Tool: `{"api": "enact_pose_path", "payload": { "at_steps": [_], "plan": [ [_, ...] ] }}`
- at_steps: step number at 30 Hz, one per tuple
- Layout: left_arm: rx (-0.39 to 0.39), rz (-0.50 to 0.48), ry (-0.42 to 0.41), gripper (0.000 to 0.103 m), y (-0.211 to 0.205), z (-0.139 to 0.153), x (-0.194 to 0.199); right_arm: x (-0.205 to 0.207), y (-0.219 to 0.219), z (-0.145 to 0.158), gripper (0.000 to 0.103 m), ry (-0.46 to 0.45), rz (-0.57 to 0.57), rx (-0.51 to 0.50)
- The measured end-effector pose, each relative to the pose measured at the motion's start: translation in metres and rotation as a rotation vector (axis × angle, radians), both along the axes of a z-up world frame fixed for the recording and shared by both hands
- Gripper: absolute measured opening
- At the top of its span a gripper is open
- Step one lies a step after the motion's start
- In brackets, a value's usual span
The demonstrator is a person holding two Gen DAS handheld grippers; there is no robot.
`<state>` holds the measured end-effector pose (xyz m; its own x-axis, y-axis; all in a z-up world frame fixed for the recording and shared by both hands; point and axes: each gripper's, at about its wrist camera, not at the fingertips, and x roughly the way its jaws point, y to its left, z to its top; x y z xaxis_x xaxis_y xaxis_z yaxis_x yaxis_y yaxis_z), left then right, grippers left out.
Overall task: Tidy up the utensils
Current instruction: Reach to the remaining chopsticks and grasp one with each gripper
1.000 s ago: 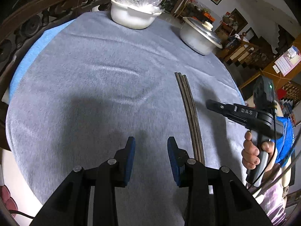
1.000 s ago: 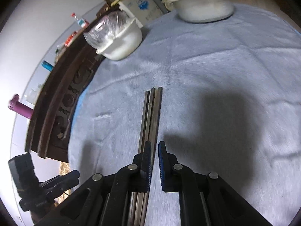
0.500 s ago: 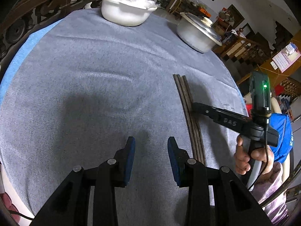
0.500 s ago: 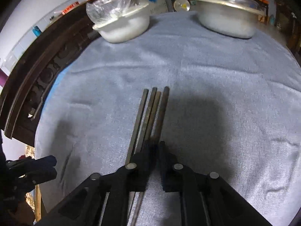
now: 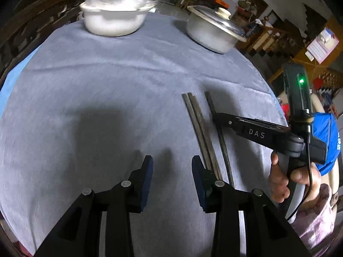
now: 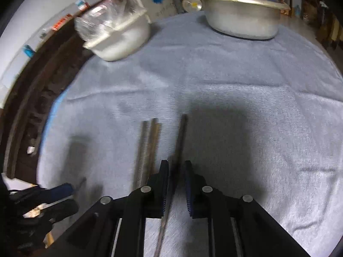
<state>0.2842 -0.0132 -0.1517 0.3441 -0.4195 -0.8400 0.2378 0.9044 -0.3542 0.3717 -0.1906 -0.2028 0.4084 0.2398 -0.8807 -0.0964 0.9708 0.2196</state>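
Dark chopsticks lie on the grey cloth (image 5: 96, 90). One chopstick (image 6: 179, 141) lies apart, to the right of the others (image 6: 148, 145), and runs between the jaws of my right gripper (image 6: 176, 171). The jaws stand barely apart around it, with a thin gap on each side. In the left wrist view that lone chopstick (image 5: 223, 143) lies under the right gripper (image 5: 216, 117), beside the others (image 5: 199, 128). My left gripper (image 5: 171, 167) hangs open over bare cloth just left of the bundle. Its right finger (image 5: 197, 171) is near their lower ends.
A white bowl covered in plastic wrap (image 5: 113, 19) and a lidded metal pot (image 5: 214, 32) stand at the far side of the round table. A dark carved wooden rail (image 6: 25, 111) curves along the left edge. A hand (image 5: 278, 184) holds the right gripper's handle.
One chopstick has slid right, away from the rest, between the right gripper's jaws. The left gripper has drifted right, closer to the chopsticks. The right gripper has swung to face the table more squarely.
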Motion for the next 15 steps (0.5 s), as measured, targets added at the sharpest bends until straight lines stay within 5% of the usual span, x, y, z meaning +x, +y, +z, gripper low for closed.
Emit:
{"api": "enact_pose_path", "payload": {
  "at_steps": [6, 15],
  "plan": [
    [-0.02, -0.025, 0.042, 0.038, -0.026, -0.01, 0.036, -0.004, -0.02, 0.003, 0.008, -0.016, -0.03, -0.076],
    [0.042, -0.014, 0.055, 0.038, -0.058, -0.022, 0.071, -0.008, -0.062, 0.001, 0.008, 0.03, -0.074, 0.007]
  ]
}}
